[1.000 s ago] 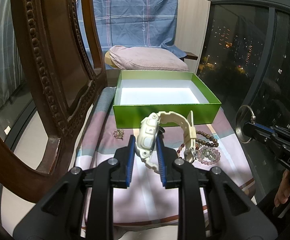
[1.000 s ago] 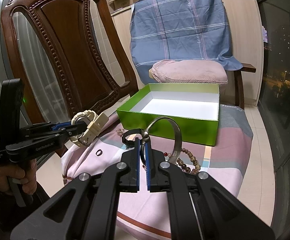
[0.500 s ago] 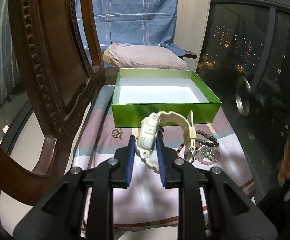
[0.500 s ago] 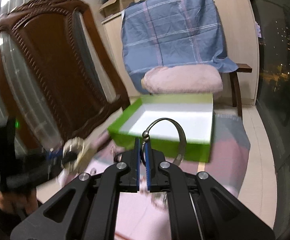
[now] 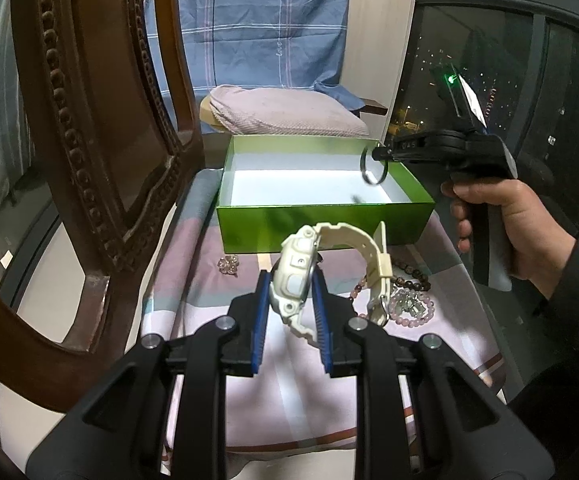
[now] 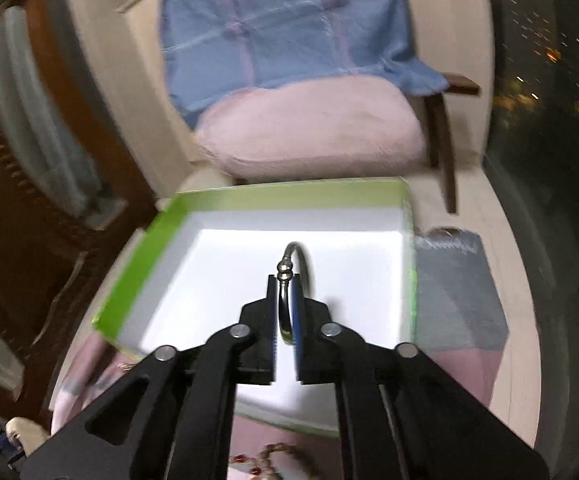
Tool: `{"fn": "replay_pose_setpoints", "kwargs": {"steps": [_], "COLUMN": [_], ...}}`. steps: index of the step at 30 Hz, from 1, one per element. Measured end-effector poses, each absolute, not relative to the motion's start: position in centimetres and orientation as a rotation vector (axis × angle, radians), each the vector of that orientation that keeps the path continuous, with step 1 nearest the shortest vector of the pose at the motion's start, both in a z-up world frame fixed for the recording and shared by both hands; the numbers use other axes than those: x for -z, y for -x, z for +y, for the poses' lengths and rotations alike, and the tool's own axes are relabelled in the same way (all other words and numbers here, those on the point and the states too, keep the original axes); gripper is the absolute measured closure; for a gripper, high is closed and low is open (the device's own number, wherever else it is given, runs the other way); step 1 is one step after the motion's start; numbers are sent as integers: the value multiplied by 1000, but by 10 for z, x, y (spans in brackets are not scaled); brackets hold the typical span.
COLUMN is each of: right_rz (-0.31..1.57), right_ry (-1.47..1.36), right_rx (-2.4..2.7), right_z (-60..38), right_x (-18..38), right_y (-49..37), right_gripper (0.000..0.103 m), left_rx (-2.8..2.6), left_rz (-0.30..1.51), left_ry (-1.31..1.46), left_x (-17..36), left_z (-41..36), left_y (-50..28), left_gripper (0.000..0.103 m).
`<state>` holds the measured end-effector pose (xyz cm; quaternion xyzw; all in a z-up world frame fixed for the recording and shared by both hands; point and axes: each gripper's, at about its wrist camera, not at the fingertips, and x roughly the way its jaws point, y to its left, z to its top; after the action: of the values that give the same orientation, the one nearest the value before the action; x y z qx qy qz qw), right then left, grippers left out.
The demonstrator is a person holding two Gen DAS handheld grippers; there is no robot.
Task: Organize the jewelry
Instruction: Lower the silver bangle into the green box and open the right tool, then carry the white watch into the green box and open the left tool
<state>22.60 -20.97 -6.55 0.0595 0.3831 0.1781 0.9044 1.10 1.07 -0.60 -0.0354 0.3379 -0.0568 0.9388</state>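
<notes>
My left gripper [image 5: 291,294] is shut on a cream wristwatch [image 5: 295,276], held above the pink cloth in front of the green box [image 5: 321,222]. My right gripper [image 6: 285,284] is shut on a silver bangle [image 6: 299,258] and holds it over the box's white inside [image 6: 249,272]. In the left wrist view the right gripper [image 5: 377,155] hangs the bangle [image 5: 373,168] above the box's right part. Beaded bracelets [image 5: 409,300] and a small pink bead cluster [image 5: 229,264] lie on the cloth.
A carved wooden chair back [image 5: 89,160] rises close on the left. Behind the box is a chair with a pink cushion [image 5: 285,114] and blue plaid cloth [image 5: 249,24]. A dark window [image 5: 529,80] is on the right.
My right gripper has swung with the bangle from the right side up and over the green box. My left gripper has stayed almost still with the watch.
</notes>
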Motion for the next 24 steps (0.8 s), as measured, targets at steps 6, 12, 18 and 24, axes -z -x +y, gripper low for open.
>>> {"fn": "replay_pose_setpoints", "kwargs": {"steps": [6, 12, 18, 24], "right_rz": [608, 394, 430, 399], "right_ry": [-229, -337, -287, -295], "right_rx": [-330, -232, -228, -255], "right_z": [-251, -306, -306, -316], "right_x": [33, 39, 47, 42], "right_y": [-165, -45, -29, -20], "right_gripper": [23, 3, 3, 3], "left_rx": [107, 99, 92, 81], "left_rz": [690, 688, 689, 696], "left_ry": [80, 74, 87, 60], "left_x": [5, 8, 7, 10], "left_z": [12, 8, 7, -1], "left_y": [-11, -10, -13, -13], "left_gripper": [82, 82, 82, 82]}}
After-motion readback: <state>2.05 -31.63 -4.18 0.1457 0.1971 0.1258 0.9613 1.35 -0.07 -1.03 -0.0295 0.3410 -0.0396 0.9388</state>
